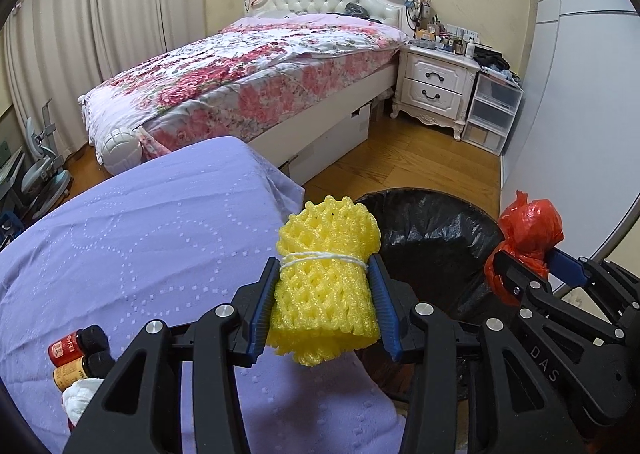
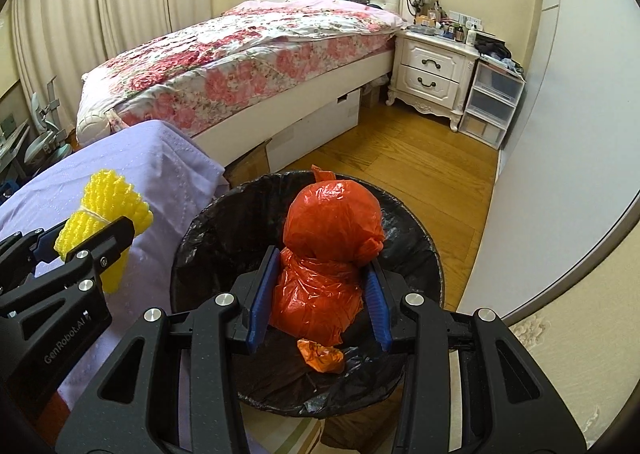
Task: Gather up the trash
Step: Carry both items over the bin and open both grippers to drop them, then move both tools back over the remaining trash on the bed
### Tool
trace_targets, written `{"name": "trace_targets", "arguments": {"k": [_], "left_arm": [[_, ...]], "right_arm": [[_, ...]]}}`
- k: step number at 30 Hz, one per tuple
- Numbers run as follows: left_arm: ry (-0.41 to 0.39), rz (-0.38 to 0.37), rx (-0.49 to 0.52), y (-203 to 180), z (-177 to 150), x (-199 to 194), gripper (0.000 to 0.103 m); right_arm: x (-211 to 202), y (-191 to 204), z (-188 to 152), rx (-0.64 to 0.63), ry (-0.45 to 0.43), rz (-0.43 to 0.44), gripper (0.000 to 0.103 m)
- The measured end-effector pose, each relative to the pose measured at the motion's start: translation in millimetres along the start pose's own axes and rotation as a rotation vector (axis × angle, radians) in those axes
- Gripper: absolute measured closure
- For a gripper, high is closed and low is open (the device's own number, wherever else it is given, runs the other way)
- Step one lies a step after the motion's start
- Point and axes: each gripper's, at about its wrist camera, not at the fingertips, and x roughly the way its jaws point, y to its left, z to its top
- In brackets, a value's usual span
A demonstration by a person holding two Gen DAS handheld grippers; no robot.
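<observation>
A yellow foam net roll (image 1: 324, 294), tied with white string, sits between the blue pads of my left gripper (image 1: 323, 266), which is shut on it above the edge of the purple-covered table (image 1: 140, 254). Just to its right stands a bin with a black liner (image 1: 432, 238). My right gripper (image 2: 324, 260) is shut on a knotted orange-red plastic bag (image 2: 332, 221), held over the bin's (image 2: 420, 230) mouth. A small orange scrap (image 2: 320, 356) lies inside the bin. In the right wrist view the left gripper (image 2: 84, 230) and foam roll (image 2: 108, 197) show at the left.
Two small dark-capped bottles (image 1: 76, 358) and a white tissue (image 1: 80, 398) lie on the purple cloth at lower left. Behind are a floral bed (image 1: 260, 65), a white nightstand (image 1: 436, 85), plastic drawers (image 1: 492, 109) and wooden floor (image 1: 420, 157). A pale wall (image 2: 560, 133) runs along the right.
</observation>
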Motion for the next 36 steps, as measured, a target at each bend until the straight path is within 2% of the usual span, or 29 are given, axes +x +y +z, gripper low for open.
{"name": "trace_targets", "arguments": {"k": [2, 3, 4, 7, 19, 29, 36], "left_arm": [[-0.002, 0.002, 0.004, -1.2, -0.2, 1.5, 0.048], [-0.004, 0.006, 0.005, -1.1, 0.2, 2.4, 0.041], [-0.007, 0.012, 0.005, -0.6, -0.1, 2.4, 0.036], [-0.004, 0.015, 0.002, 0.1, 0.4, 3.3, 0.03], [-0.013, 0.032, -0.033, 16.1, -1.2, -18.9, 0.027], [-0.02, 0.066, -0.079, 52.4, -24.2, -61.3, 0.026], [-0.011, 0.137, -0.148, 97.7, -48.6, -84.7, 0.026]], "right_arm": [[3.3, -1.6, 0.9, 0.005, 0.0, -0.007, 0.062], [4.8, -2.4, 1.5, 0.007, 0.001, -0.009, 0.057], [5.5, -2.6, 1.9, 0.009, -0.002, -0.013, 0.047], [5.6, -4.4, 2.1, 0.016, -0.013, -0.03, 0.044], [-7.2, -6.8, 0.1, 0.035, -0.02, -0.042, 0.044], [-34.2, 23.2, -24.5, 0.002, 0.001, 0.047, 0.044], [-50.7, 53.5, -37.8, -0.054, 0.007, 0.099, 0.044]]}}
